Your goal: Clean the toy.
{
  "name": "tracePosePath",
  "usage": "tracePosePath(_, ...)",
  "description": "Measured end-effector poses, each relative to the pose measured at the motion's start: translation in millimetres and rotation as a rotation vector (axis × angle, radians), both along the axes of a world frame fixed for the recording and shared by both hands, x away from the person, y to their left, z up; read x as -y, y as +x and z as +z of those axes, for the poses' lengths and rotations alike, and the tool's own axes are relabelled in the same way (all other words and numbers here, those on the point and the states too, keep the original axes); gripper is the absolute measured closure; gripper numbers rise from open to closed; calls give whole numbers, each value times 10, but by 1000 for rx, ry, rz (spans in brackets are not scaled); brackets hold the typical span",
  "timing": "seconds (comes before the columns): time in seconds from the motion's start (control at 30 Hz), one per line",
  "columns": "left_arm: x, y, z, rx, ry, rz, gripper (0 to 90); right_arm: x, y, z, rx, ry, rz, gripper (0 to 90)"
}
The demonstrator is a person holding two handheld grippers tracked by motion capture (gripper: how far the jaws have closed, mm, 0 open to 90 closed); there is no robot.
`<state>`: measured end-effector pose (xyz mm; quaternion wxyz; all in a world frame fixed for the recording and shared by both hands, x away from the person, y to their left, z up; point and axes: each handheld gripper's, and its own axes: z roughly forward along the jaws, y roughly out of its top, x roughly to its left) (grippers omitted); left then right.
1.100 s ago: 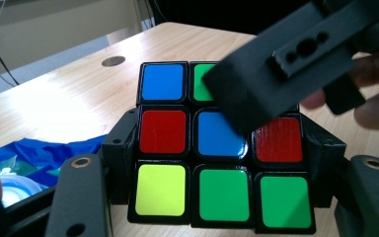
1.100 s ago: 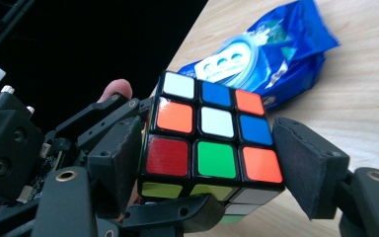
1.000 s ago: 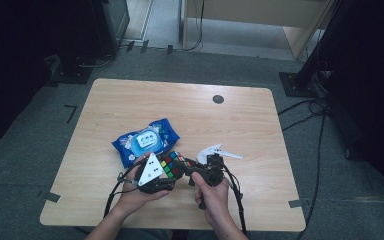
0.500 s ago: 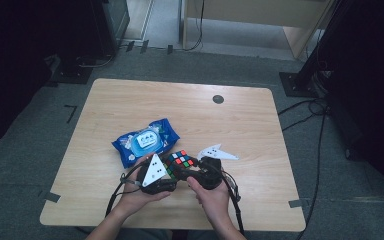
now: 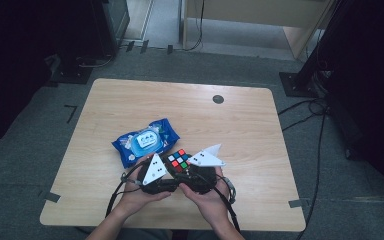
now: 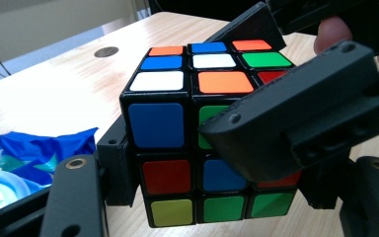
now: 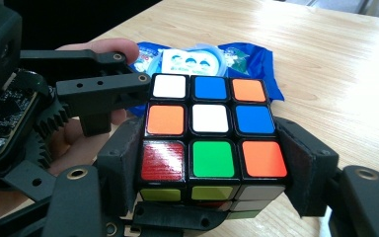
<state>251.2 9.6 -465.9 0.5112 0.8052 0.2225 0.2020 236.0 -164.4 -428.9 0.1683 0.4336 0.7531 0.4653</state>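
Note:
A scrambled Rubik's cube is held just above the table's near edge between both hand-held grippers. In the left gripper view my left gripper has its left pad pressed on the cube's lower layers. The right gripper's jaw crosses in front and hides the other side. In the right gripper view my right gripper clamps the cube from both sides, white centre on top. The left gripper's jaw touches the cube's upper left corner there. From above, the left gripper and right gripper meet at the cube.
A blue pack of wet wipes lies just beyond the cube to the left. The wooden table has a dark round grommet near its far edge. Cables trail off the near edge. Dark stands and cables surround the table on the floor.
The right hand and its gripper have shifted slightly left, closing in on the cube beside the left gripper. The cube and the wipes pack stay where they were.

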Motion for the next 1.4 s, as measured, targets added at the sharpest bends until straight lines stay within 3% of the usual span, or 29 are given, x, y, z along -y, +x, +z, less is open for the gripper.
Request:
tracePosePath(0.07, -13, -2, 4, 10, 1, 8, 335, 9, 10, -1, -5, 17, 6, 341)
tracePosePath(0.13, -68, 45, 13, -31, -37, 21, 340, 54, 20, 22, 15, 63, 23, 314)
tracePosePath(0.23, -163, 116, 16, -75, -84, 45, 342, 184, 50, 94, 9, 162, 44, 268)
tracePosePath(0.33, -290, 183, 38, -101, -122, 70, 342, 354, 74, 144, 39, 189, 3, 282)
tracePosePath(0.43, -366, 222, 57, -110, -134, 82, 342, 566, 148, 145, 30, 232, -29, 347)
tracePosePath(0.5, -380, 230, 54, -114, -133, 83, 342, 692, 222, 99, 40, 181, -63, 408)
tracePosePath(0.57, -371, 233, 42, -120, -122, 81, 342, 785, 322, -31, 32, 35, -115, 451)
tracePosePath(0.6, -359, 231, 35, -124, -117, 78, 342, 836, 384, -151, 7, -39, -125, 498)
tracePosePath(0.7, -330, 224, 18, -123, -101, 62, 342, 916, 482, -438, -67, -42, -105, 547)
tracePosePath(0.87, -303, 208, 9, -120, -94, 44, 342, 843, 565, -756, -104, -147, -76, 538)
tracePosePath(1.1, -289, 197, -1, -119, -85, 35, 342, 849, 581, -861, -125, -174, -115, 671)
tracePosePath(1.17, -288, 193, 4, -115, -83, 33, 342, 873, 581, -878, -131, -148, -127, 715)
tracePosePath(1.27, -288, 192, 7, -115, -82, 33, 342, 887, 570, -870, -137, -149, -136, 831)
tracePosePath(1.4, -281, 195, -4, -118, -75, 31, 342, 892, 523, -765, -115, -95, -134, 864)
